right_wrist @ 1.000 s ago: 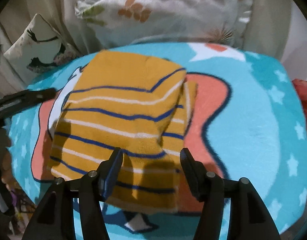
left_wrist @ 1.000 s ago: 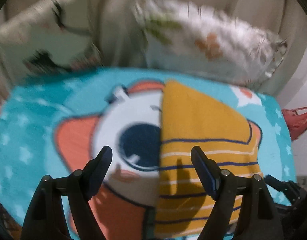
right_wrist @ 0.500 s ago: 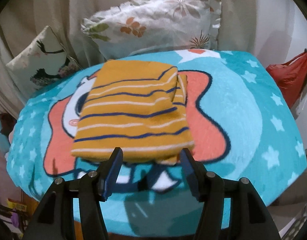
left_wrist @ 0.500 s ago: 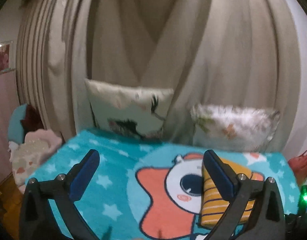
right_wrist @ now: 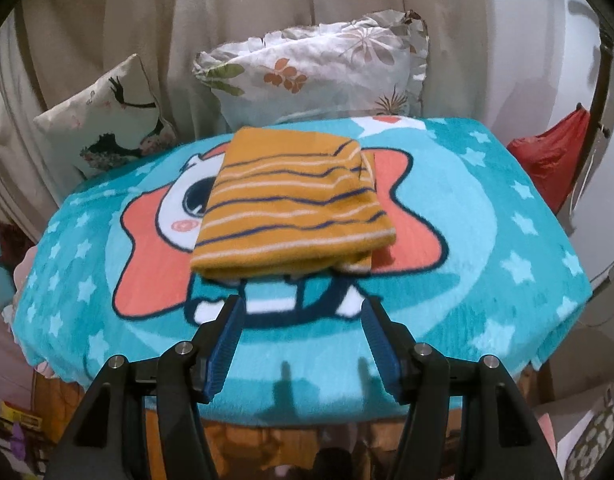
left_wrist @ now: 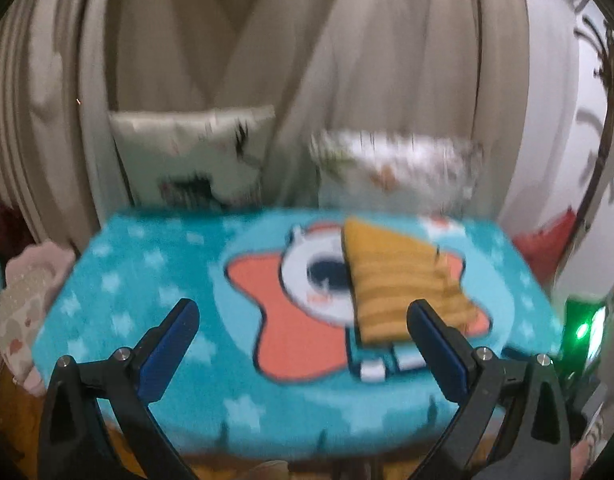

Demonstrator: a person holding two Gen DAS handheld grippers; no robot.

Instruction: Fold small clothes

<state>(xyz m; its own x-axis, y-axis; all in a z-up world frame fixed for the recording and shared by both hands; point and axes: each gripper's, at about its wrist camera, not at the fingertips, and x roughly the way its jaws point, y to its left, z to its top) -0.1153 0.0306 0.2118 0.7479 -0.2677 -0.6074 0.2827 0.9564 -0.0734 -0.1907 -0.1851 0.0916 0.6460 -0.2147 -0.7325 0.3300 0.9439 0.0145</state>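
Observation:
A folded mustard-yellow garment with navy and white stripes [right_wrist: 291,204] lies on the teal cartoon blanket [right_wrist: 487,216], over the orange star figure. It also shows in the blurred left wrist view [left_wrist: 399,284], right of centre. My right gripper [right_wrist: 301,308] is open and empty, held back near the blanket's front edge, apart from the garment. My left gripper [left_wrist: 303,316] is wide open and empty, raised in front of the blanket, left of the garment.
Two pillows lean on the beige curtain behind: a bird-print one [right_wrist: 107,120] at left and a floral one [right_wrist: 315,68] at right. A red bag [right_wrist: 555,160] hangs at the right. A green light [left_wrist: 583,330] glows at the far right in the left wrist view.
Both grippers have pulled back from the garment, which lies folded on the blanket. The left gripper swung up and away and opened wider; the right drew back toward the front edge.

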